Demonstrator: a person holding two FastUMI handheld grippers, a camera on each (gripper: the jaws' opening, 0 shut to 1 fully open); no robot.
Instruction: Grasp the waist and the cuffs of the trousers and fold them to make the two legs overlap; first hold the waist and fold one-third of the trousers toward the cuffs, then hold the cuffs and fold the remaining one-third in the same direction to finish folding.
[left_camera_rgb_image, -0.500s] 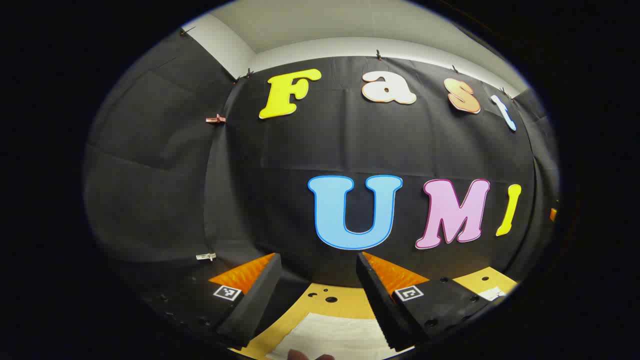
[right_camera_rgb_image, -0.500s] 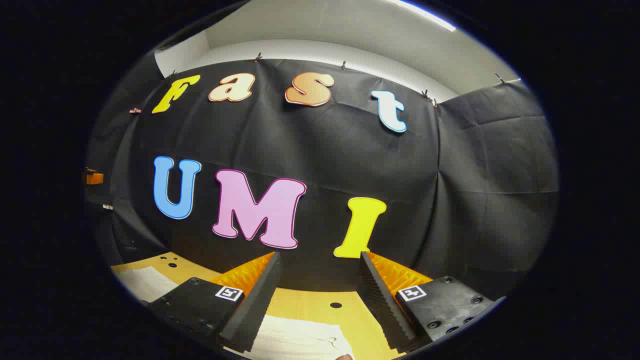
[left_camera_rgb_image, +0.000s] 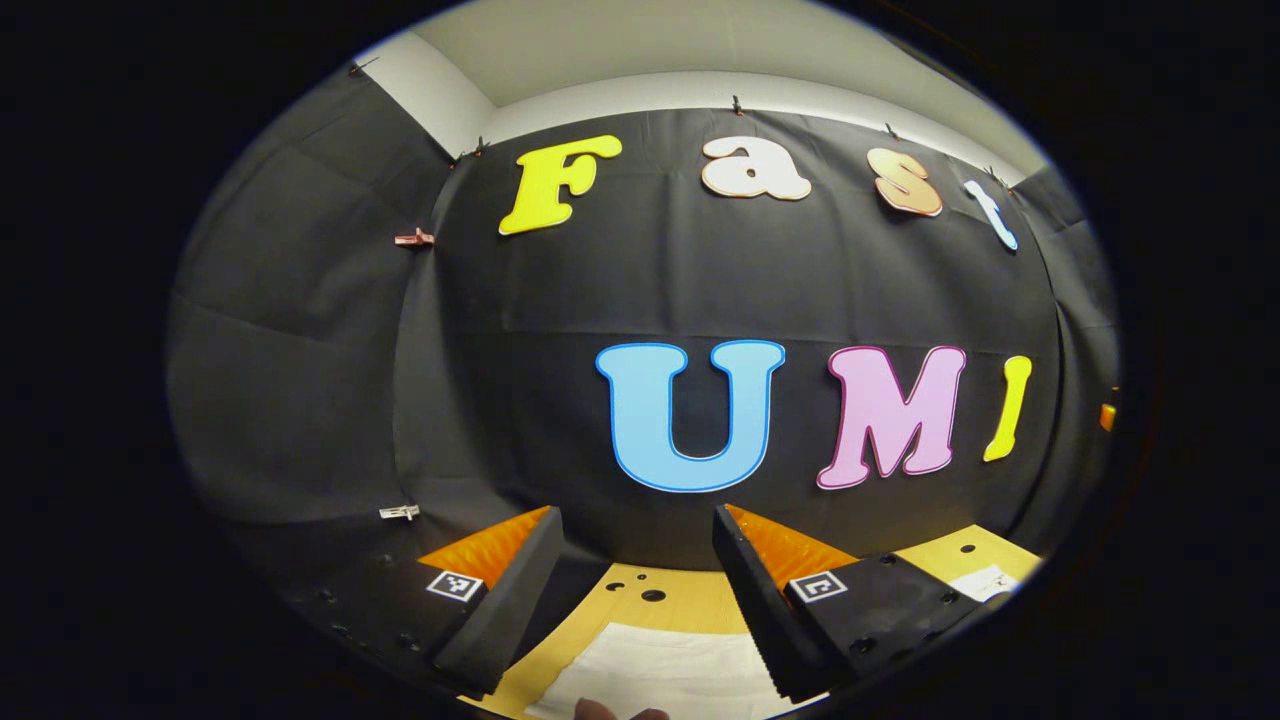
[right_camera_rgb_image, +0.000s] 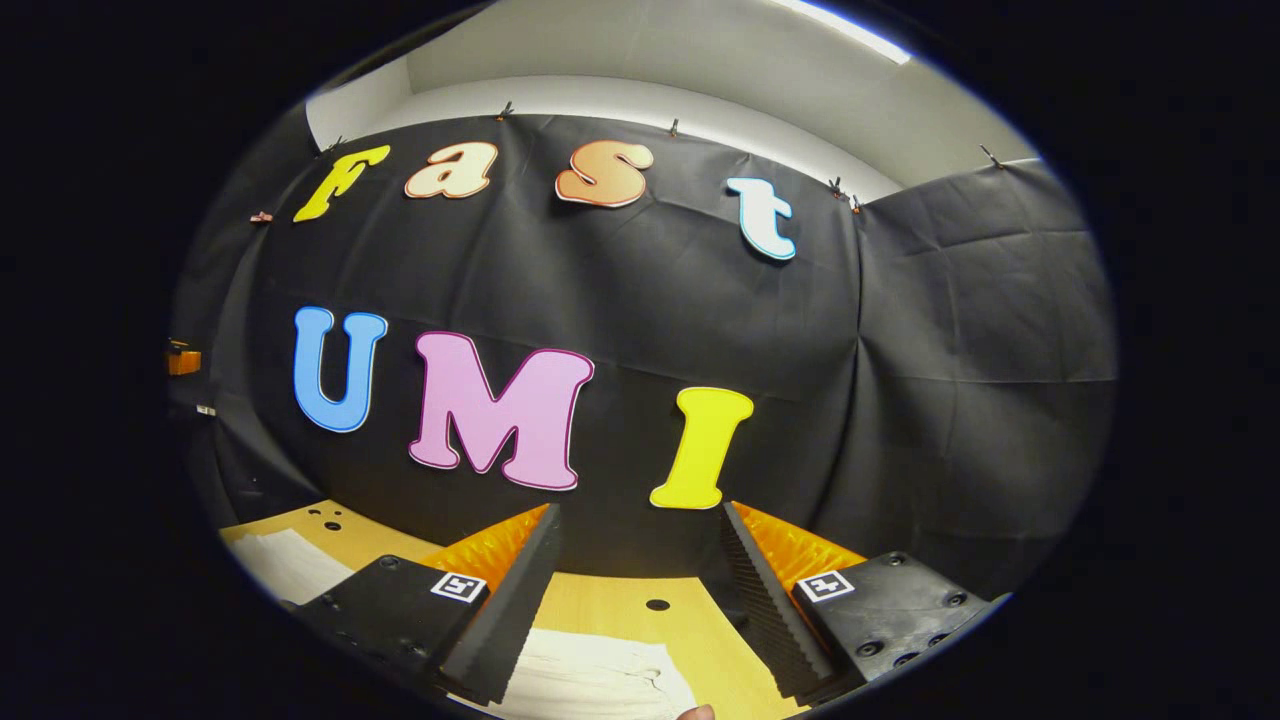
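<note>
White trousers (left_camera_rgb_image: 665, 672) lie on the wooden table (left_camera_rgb_image: 690, 606) low in the left gripper view, just beyond my left gripper (left_camera_rgb_image: 637, 530), which stands open above them with nothing between its fingers. In the right gripper view the same white cloth (right_camera_rgb_image: 590, 675) shows under and between the fingers of my right gripper (right_camera_rgb_image: 640, 525), open and held above it. More of the white cloth (right_camera_rgb_image: 285, 562) reaches to the left edge of that view. A fingertip (right_camera_rgb_image: 697, 712) peeks in at the bottom edge.
The black cloth wall (left_camera_rgb_image: 700, 290) rises right behind the table's far edge. Small holes (left_camera_rgb_image: 652, 595) mark the tabletop (right_camera_rgb_image: 657, 604). An orange object (right_camera_rgb_image: 183, 358) sits far left against the wall, and a white paper (left_camera_rgb_image: 985, 582) lies at the table's right.
Both views have tilted down slightly, so a little more of the table and white cloth shows. Both grippers stay open.
</note>
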